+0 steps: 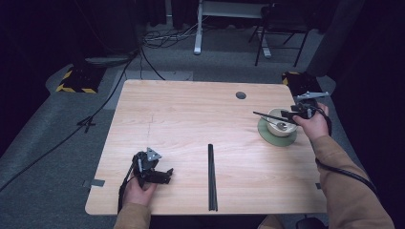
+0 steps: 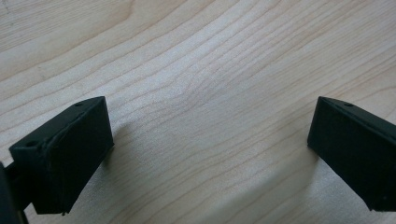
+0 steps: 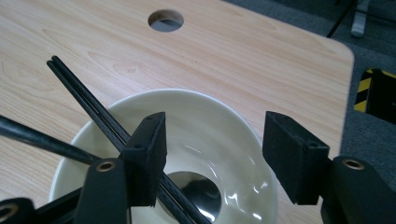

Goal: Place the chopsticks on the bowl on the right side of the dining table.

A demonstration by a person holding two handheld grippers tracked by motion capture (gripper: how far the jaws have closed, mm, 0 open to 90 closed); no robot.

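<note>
On the far right of the wooden table (image 1: 191,119), a cream bowl (image 1: 282,121) sat on a round green plate (image 1: 267,136), with a pair of thin black chopsticks (image 1: 267,116) laid across its rim and pointing out to the left. From the right gripper view, the bowl (image 3: 224,121) looked glossy and pale, with a dark, shiny round shape at its bottom, and the two sticks (image 3: 88,102) ran side by side and touching, from the table over the rim and down into the bowl. A separate dark rod (image 3: 42,140) crossed the rim at the left.

One bowl and one plate were visible. A second pair of black chopsticks (image 1: 212,176) lay straight on the table near its front edge, well apart from the bowl.

The right gripper (image 1: 291,114), held in the right hand (image 1: 315,125), hovered over the bowl with its jaws wide apart, gripping nothing; its left jaw stood just in front of the sticks, and contact could not be judged. The left gripper (image 1: 165,175), held in the left hand (image 1: 138,191) near the front left, also had its jaws spread wide, over bare wood (image 2: 201,93).
</note>
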